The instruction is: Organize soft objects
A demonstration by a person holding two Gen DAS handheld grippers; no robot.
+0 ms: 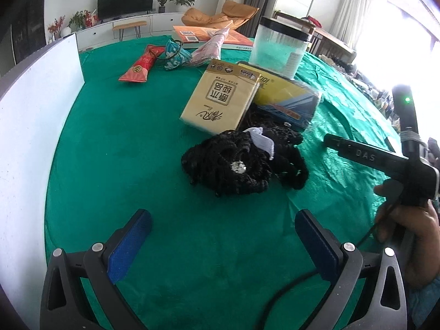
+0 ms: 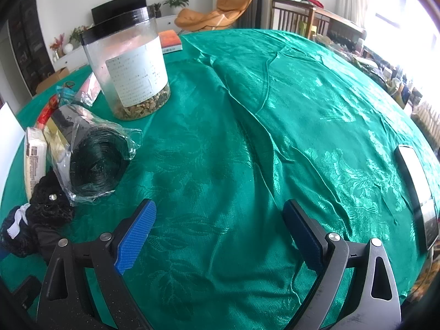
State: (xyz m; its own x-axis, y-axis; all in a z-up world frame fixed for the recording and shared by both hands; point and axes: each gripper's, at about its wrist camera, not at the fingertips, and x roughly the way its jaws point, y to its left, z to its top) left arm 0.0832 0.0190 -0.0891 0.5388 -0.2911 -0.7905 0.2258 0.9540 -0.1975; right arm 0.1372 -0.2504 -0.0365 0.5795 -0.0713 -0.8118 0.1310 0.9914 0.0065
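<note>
A black crocheted cloth (image 1: 242, 162) with a white tag and a shiny stud lies bunched on the green tablecloth (image 1: 115, 143), just ahead of my left gripper (image 1: 222, 236), which is open and empty. Behind it leans a beige tissue pack (image 1: 220, 101) against a yellow-blue packet (image 1: 286, 96). The right wrist view has the same cloth (image 2: 46, 209) at far left, beside a bagged roll of dark green cord (image 2: 96, 162). My right gripper (image 2: 220, 231) is open over bare tablecloth (image 2: 275, 110), holding nothing.
A clear jar with a black lid (image 2: 129, 66) stands at the back left. A red packet (image 1: 140, 66), a teal pouch (image 1: 174, 53) and a pink wrapped item (image 1: 211, 46) lie further back. A white board (image 1: 35, 126) stands at left. A phone (image 2: 418, 192) lies at right.
</note>
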